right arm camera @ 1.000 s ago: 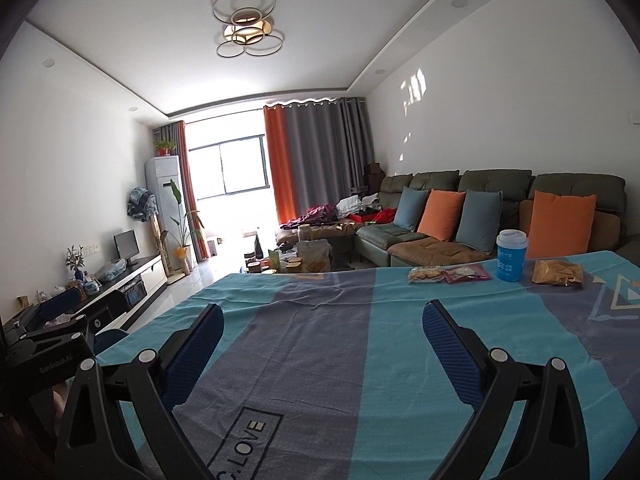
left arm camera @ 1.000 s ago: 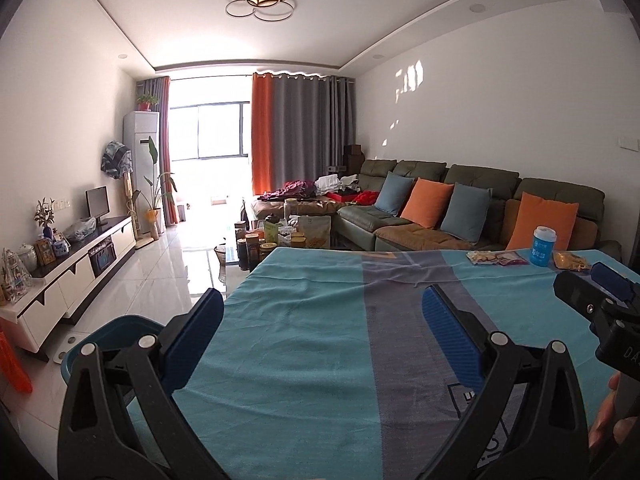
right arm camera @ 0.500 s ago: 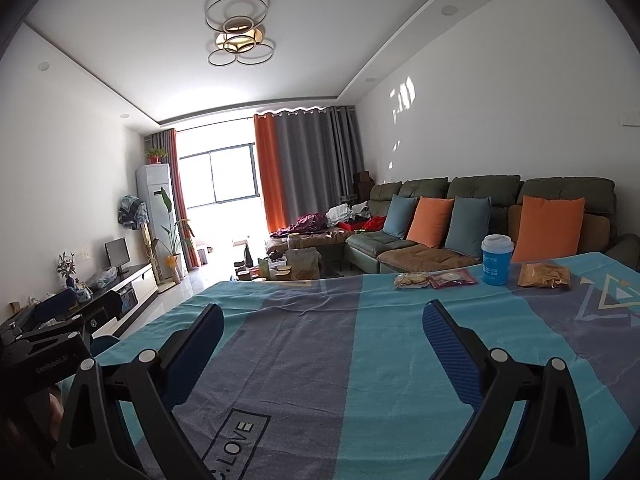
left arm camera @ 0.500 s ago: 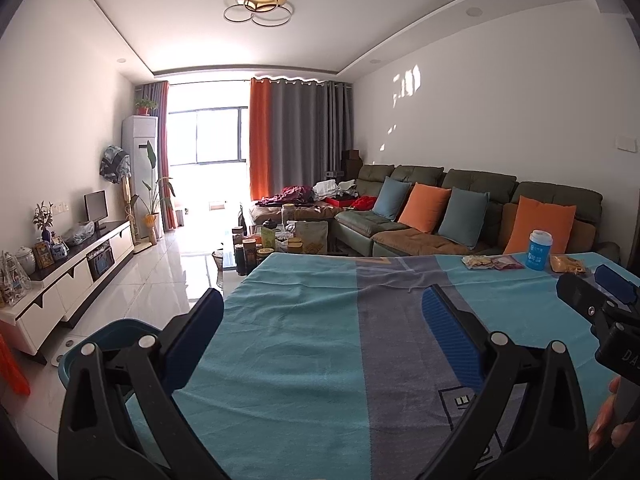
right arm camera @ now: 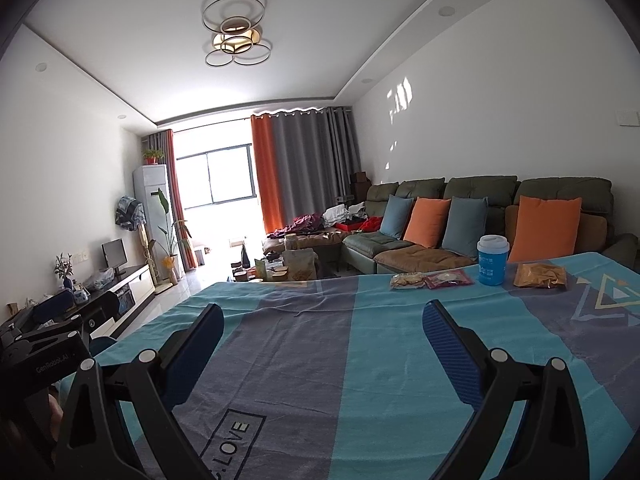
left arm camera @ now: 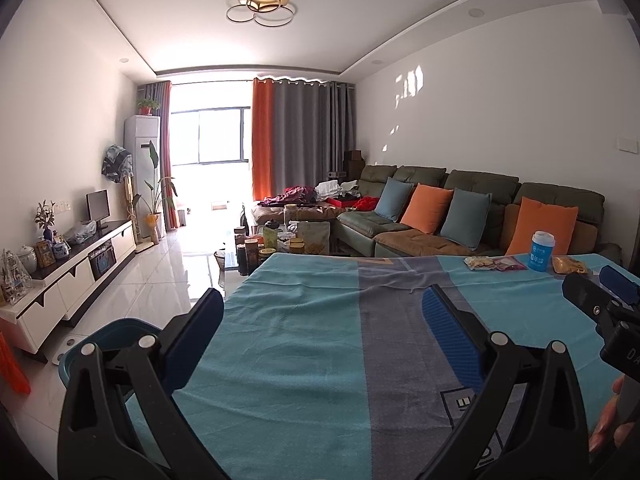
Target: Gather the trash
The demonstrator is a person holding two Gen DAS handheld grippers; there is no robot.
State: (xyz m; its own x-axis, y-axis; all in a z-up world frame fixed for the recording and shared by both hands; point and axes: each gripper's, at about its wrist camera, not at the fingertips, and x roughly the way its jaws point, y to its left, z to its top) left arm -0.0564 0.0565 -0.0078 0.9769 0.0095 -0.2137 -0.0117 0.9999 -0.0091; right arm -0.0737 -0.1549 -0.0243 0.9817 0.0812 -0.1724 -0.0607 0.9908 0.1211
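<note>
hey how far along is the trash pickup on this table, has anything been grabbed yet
Nothing looks collected yet. The blue cup, two snack packets and the yellow wrapper all sit at the far side of the tablecloth. Nothing is in hand: the left hand-held gripper and right hand-held gripper are both open and empty. All pickups remain; a blue bin shows beside the table.

left tongs (left arm camera: 322, 328): tilted down | right tongs (right arm camera: 322, 338): tilted down, swung right
</note>
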